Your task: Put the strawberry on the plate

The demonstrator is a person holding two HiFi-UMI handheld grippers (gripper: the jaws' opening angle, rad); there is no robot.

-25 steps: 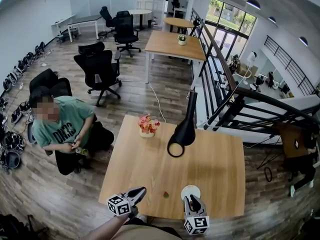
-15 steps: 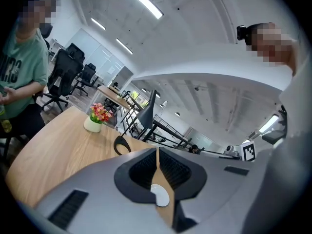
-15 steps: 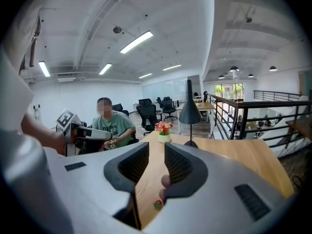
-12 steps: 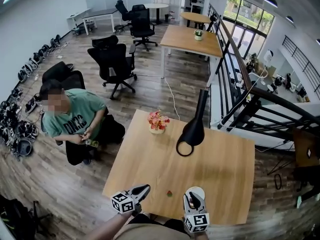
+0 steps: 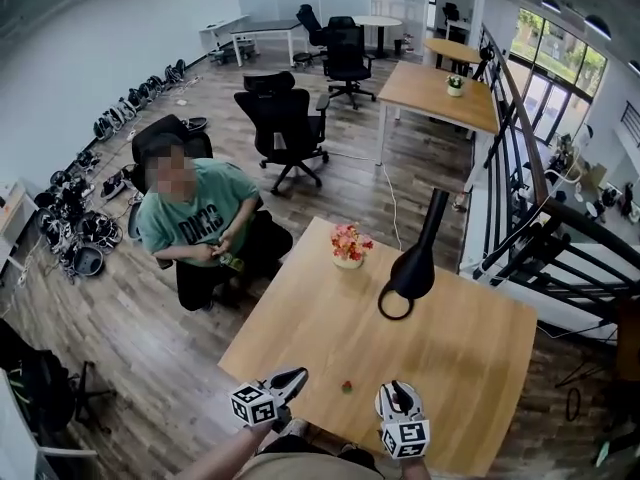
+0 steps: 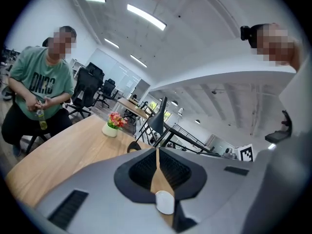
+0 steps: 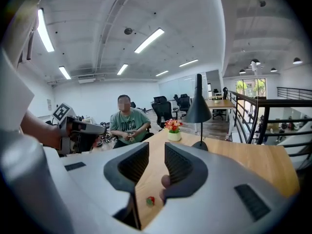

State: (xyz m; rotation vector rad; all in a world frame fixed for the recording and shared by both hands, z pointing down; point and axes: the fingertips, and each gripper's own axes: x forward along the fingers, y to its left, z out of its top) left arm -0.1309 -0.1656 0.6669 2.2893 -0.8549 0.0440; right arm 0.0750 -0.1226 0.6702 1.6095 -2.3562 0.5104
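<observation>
A small red strawberry [image 5: 347,386] lies on the wooden table [image 5: 330,318] near its front edge, between my two grippers. In the right gripper view the strawberry [image 7: 150,200] shows low in the gap between the jaws. The white plate [image 5: 381,400] sits just right of it, mostly hidden by my right gripper [image 5: 398,394], which hangs over it. The right gripper [image 7: 156,150] stands a little open with nothing between its jaws. My left gripper [image 5: 291,382] is left of the strawberry, clear of it. In its own view the left gripper [image 6: 157,151] has its tips together and holds nothing.
A black desk lamp [image 5: 415,264] stands mid-table and a flower pot [image 5: 348,246] at the far edge. A seated person in a green shirt [image 5: 195,223] is off the table's left side. A railing [image 5: 520,218] runs on the right.
The view has swung, so the table sits further right and lower. My right gripper has sunk a little over the plate. The strawberry has not moved on the table.
</observation>
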